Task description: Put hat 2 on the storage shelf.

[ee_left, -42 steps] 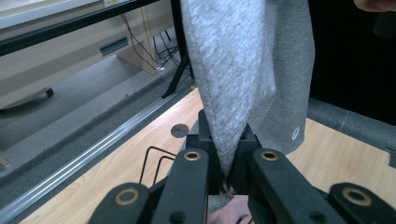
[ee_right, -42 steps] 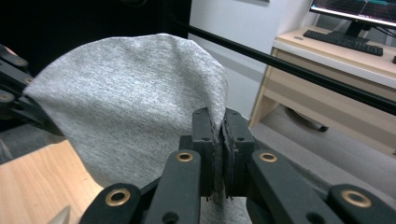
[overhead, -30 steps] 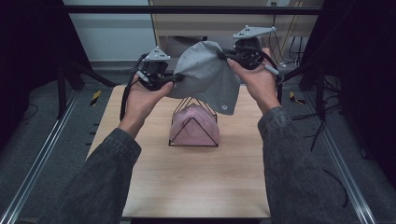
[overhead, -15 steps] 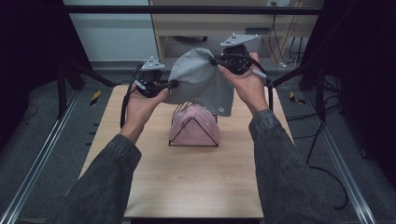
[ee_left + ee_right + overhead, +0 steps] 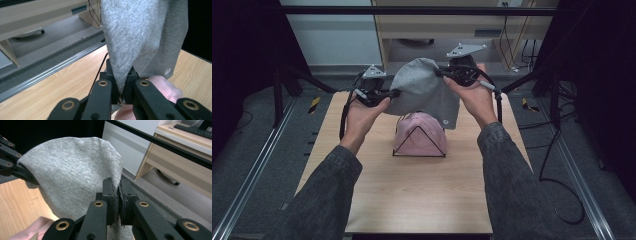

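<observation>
Above the far tabletop (image 5: 422,200), both grippers, left gripper (image 5: 393,93) and right gripper (image 5: 438,73), pinch a grey cloth (image 5: 424,92) over a pink-covered wire stand (image 5: 420,140); uneven lowering could snag or topple it.

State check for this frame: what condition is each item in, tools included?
Grey cloth: lifted off the table, stretched between both tools, hanging behind the rack.
Pink cloth: draped over the wire rack.
Wire rack: standing on the table.
Left tool: shut on the grey cloth's edge.
Right tool: shut on the grey cloth's edge.
</observation>
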